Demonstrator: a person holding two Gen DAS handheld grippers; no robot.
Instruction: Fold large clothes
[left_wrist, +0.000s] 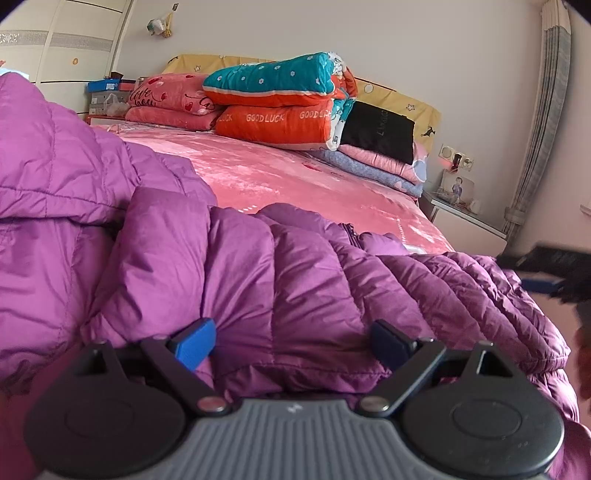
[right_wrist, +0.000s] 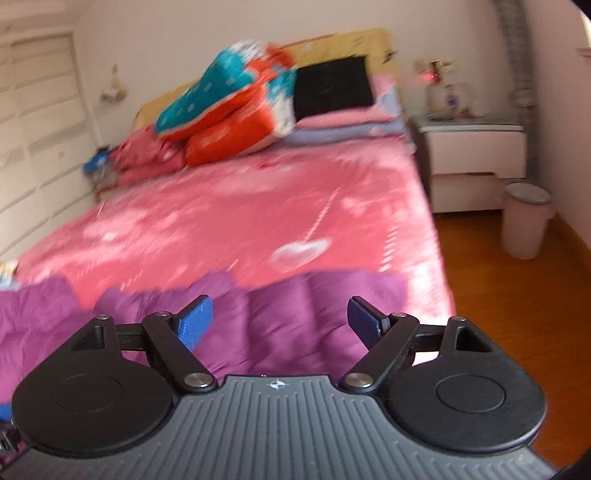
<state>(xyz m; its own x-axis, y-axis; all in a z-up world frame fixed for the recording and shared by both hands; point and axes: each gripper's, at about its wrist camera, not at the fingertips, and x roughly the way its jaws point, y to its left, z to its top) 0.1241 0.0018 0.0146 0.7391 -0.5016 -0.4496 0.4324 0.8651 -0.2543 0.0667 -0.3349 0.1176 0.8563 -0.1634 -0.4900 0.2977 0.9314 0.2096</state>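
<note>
A purple quilted down jacket (left_wrist: 295, 280) lies across the near end of the bed (left_wrist: 288, 177), on its pink bedspread, with one part of it bunched higher at the left of the left wrist view. The left tool (left_wrist: 291, 341) is wide open and sits low against a puffy fold of the jacket; the padding bulges between its blue pads (left_wrist: 195, 341), but they do not pinch it. The right tool (right_wrist: 280, 325) is also wide open, holds nothing, and hangs above the jacket near the bed's right edge; its view is blurred. From here, the main risk seems to be a poor grip: the shell looks smooth and thick with air, so a tool that closes on the top of a bulge may slide off or take only one layer. The fold would then come out crooked. The jacket's right end lies near the bed's edge, so a careless pull could drag it toward the wooden floor (right_wrist: 517, 332).
</note>
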